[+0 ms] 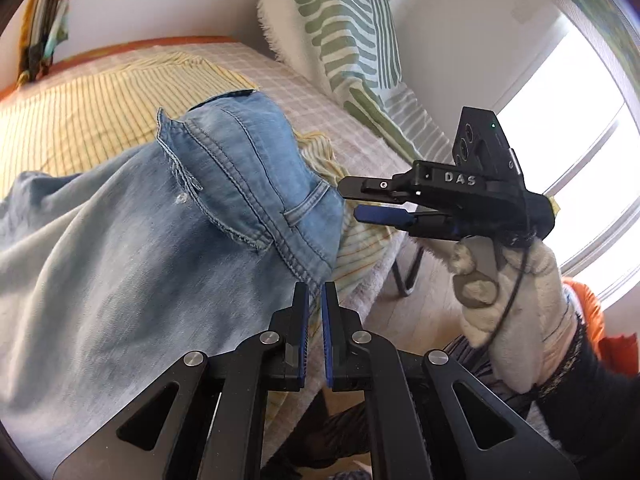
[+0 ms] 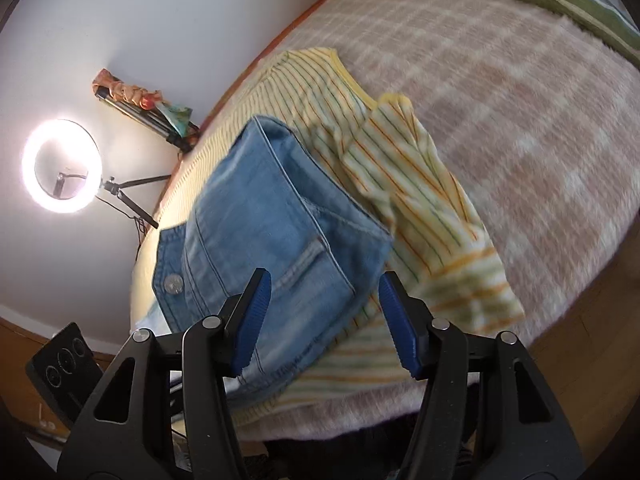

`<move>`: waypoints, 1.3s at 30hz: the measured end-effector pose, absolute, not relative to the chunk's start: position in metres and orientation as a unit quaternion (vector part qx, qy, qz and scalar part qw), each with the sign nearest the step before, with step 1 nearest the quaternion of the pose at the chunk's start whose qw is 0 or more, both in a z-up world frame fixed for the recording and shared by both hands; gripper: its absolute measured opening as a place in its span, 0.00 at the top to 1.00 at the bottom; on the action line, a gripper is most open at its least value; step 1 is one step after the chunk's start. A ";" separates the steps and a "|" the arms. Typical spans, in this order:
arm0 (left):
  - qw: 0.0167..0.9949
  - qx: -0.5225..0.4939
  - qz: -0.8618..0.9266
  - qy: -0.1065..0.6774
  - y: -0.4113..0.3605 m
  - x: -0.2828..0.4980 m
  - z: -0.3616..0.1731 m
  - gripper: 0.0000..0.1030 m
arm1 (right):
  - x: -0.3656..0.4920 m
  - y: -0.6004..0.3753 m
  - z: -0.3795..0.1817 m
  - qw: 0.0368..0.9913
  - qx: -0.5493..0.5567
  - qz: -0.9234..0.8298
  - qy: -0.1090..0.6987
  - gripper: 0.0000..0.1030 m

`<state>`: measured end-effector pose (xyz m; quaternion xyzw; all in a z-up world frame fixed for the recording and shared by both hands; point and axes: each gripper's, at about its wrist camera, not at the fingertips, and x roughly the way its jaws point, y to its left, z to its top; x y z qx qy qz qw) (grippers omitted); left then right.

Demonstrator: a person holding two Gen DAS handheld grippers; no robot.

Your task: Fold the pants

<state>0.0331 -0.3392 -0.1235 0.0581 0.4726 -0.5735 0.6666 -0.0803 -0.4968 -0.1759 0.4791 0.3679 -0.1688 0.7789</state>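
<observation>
Left wrist view: the left gripper (image 1: 315,292) was clenched, its blue-padded jaws almost together at the edge of the jeans (image 1: 168,216). Whether cloth was pinched between them could not be told. The jeans hung bunched up and to the left of it, waistband and a belt loop (image 1: 308,210) uppermost, above a bed (image 1: 340,120) covered in a checked blanket. A yellow striped shirt (image 1: 80,108) lay on the bed behind the jeans. The right gripper (image 1: 352,202), held in a gloved hand (image 1: 512,300), pointed toward the waistband from the right, its jaws parted, tips just beside the denim. A green-patterned cushion (image 1: 340,32) leaned against the wall beyond.

Right wrist view: the right gripper (image 2: 324,284) was released, jaws standing apart on either side of the waistband corner of the jeans (image 2: 272,232), not pressing on it. A metal button (image 2: 173,283) showed at left. The striped shirt (image 2: 420,208) lay crumpled beside and under the jeans on the blanket (image 2: 520,120). A lit ring lamp (image 2: 60,166) stood by the wall.
</observation>
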 end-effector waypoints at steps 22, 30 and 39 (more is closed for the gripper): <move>0.765 0.099 -0.428 0.471 -0.155 0.075 -0.113 0.58 | -0.057 -0.473 -0.174 0.801 0.427 -0.167 0.385 0.92; 0.769 0.127 -0.389 0.491 -0.110 0.074 -0.132 0.58 | -0.054 -0.481 -0.184 0.784 0.462 -0.166 0.380 0.92; 0.776 0.112 -0.378 0.492 -0.088 0.079 -0.135 0.58 | -0.054 -0.447 -0.102 0.870 0.298 -0.204 0.336 0.97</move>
